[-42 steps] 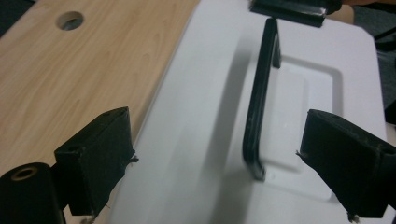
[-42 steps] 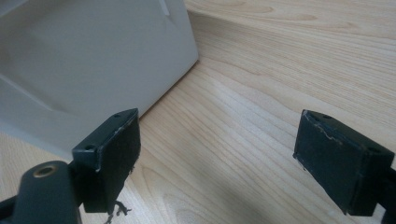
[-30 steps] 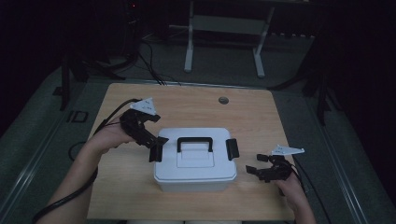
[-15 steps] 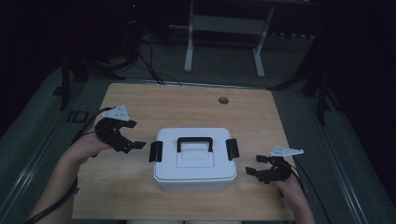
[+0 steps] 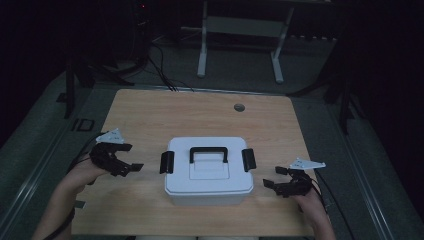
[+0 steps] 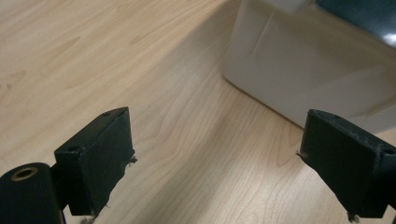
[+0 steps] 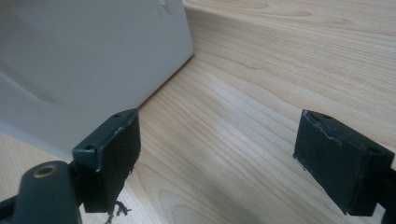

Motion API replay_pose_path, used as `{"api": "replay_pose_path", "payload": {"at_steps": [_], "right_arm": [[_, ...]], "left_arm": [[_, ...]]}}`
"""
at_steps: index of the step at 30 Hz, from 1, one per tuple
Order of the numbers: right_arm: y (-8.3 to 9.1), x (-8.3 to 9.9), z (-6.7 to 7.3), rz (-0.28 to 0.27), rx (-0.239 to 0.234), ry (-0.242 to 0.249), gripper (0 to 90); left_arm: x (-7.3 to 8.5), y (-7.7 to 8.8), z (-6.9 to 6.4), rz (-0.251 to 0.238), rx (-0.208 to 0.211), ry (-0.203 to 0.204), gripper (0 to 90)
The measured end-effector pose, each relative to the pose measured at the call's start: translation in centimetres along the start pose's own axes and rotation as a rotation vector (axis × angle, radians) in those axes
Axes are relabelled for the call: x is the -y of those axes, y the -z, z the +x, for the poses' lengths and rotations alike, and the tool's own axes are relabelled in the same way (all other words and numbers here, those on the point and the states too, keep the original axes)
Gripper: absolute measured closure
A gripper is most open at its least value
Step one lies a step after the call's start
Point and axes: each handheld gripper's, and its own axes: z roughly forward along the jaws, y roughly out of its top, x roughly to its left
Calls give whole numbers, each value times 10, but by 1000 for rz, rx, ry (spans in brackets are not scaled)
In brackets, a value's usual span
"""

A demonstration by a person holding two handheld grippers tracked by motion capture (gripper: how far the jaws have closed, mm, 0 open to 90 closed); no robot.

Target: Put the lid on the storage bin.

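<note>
White latch box waits in the middle of the counter, both grippers released beside it.

The white plastic box (image 5: 208,170) stands near the front middle of the wooden counter (image 5: 150,115), lid on, with a black handle (image 5: 208,152) on top and a black latch (image 5: 166,162) on each short side. The left gripper (image 5: 131,167) and right gripper (image 5: 272,177) sit apart from it, one at each side, fingers (image 6: 95,158) spread wide and grasping nothing. The box looks stiff and smooth, probably light if empty, and its walls may slip between the pads. I judge the handle the safest hold for lifting; the latches are small and need a careful pinch at their lower edge.
</note>
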Motion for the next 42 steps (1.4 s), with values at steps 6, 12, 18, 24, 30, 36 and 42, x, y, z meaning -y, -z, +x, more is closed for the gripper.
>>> {"api": "replay_pose_path", "payload": {"at_steps": [6,12,18,24,30,36,42], "right_arm": [[1,2,1,-12,25,3,143],[1,4,3,-29,45,14,143],[-2,5,4,-23,68,24,143],[-2,8,4,-32,96,20,141],[0,10,3,-65,133,9,139],[-1,13,3,-72,166,0,139],[-2,15,4,-70,180,7,139]], "left_arm": [[25,-8,1,-8,-22,36,94],[47,-15,-6,-78,-65,55,93],[62,-22,-12,-119,-133,67,93],[70,-25,-18,-120,-208,65,93],[78,-28,-28,-146,-293,64,93],[79,-35,-37,-138,-339,49,93],[84,-36,-40,-170,-381,72,93]]}}
